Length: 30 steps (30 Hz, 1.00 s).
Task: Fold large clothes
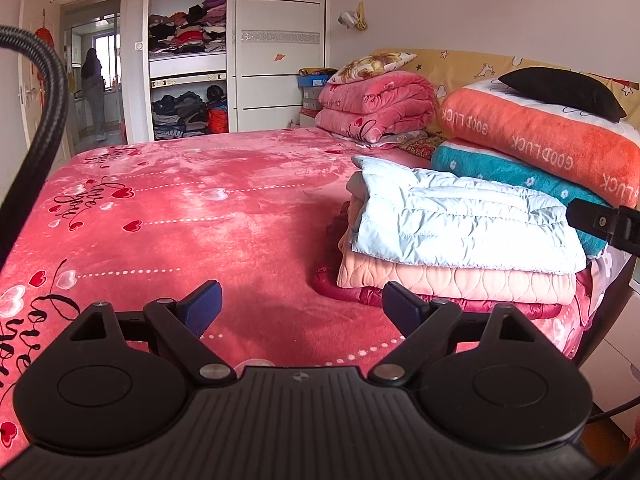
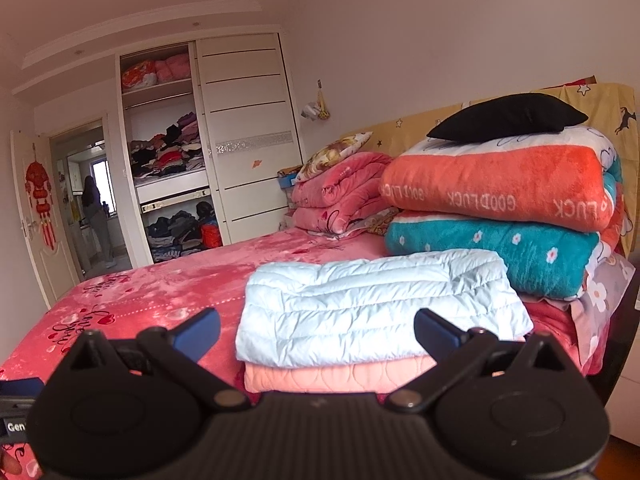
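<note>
Your folded light-blue quilted garment (image 2: 376,304) tops the stack just before the orange blanket pile (image 2: 500,184), long axis lying crosswise. Your right gripper (image 2: 316,328), jaws apart and empty, faces it squarely and nearer; your left gripper (image 1: 300,306), also spread, sits off its left end

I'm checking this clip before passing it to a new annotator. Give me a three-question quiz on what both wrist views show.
1. True or false: the left gripper is shut on the light blue quilted garment.
2. Multiple choice: what lies directly under the light blue quilted garment in the folded stack? A) a peach quilted piece B) the black pillow C) the teal flowered blanket
3. Fill in: the black pillow rests on the orange blanket printed with the words "____ ____".

Key
1. False: its fingers are spread apart and hold nothing; the right gripper is open too.
2. A
3. GOOD LUCK
</note>
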### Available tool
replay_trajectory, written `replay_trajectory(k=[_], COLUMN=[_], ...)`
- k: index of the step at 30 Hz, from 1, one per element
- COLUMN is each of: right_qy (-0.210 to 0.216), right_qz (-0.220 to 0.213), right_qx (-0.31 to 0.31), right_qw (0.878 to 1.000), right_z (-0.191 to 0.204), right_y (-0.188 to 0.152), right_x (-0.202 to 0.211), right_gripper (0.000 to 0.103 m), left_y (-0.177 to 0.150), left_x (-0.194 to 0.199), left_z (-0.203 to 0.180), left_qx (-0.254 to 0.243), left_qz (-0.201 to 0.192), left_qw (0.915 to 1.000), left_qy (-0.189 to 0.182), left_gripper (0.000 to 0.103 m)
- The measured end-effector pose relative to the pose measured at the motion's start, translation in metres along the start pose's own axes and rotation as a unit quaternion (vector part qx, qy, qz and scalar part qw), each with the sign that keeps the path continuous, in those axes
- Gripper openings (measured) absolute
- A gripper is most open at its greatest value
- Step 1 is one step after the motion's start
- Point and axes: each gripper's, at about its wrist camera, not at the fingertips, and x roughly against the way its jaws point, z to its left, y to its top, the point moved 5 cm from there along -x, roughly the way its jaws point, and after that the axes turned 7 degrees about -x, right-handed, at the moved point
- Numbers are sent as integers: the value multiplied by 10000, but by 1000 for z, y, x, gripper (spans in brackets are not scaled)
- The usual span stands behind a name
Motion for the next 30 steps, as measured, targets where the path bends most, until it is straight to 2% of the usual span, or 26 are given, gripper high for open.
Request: replay_trajectory(k=[30], right_qy=[-218], right_qz=[59], right_qx=[-6], right_qw=[9997], right_z=[-17], right_y=[-9], right_x=[-1], right_gripper=[102], left_y=[-10], left_x=[19], left_z=[13], left_qx=[-192], left_qz=[101], left_qw=[9998], left_qy=[-45], left_gripper=[103])
